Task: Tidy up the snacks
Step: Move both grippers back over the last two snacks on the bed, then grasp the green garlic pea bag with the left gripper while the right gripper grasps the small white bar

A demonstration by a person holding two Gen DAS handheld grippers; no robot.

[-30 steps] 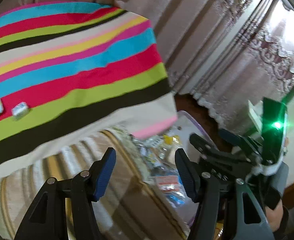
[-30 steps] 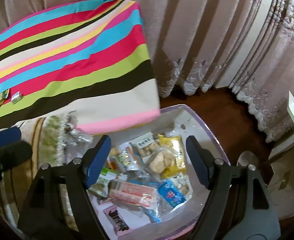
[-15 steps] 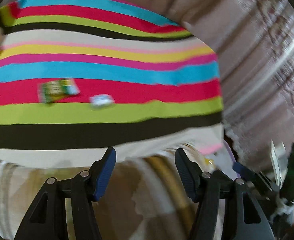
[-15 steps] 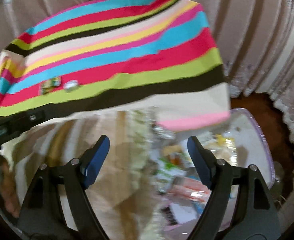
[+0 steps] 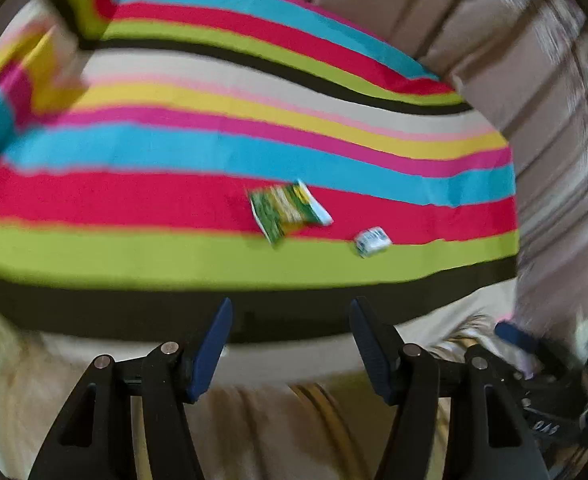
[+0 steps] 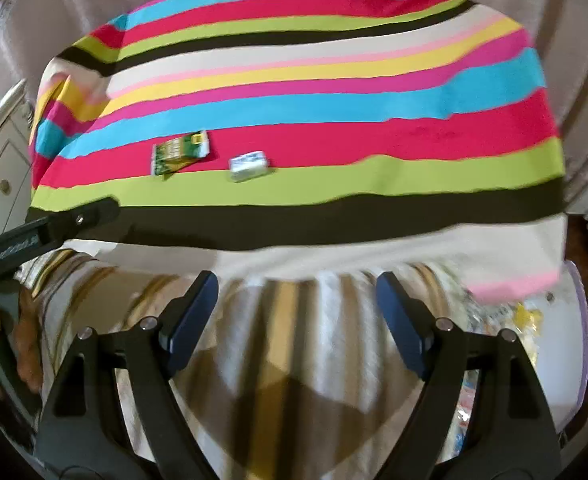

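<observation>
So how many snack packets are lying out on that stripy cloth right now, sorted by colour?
Green packet: 1
White packet: 1
Total on the striped cloth: 2

More snacks sit in the bin at the lower right of the right wrist view, but they are too blurred to count.
</observation>
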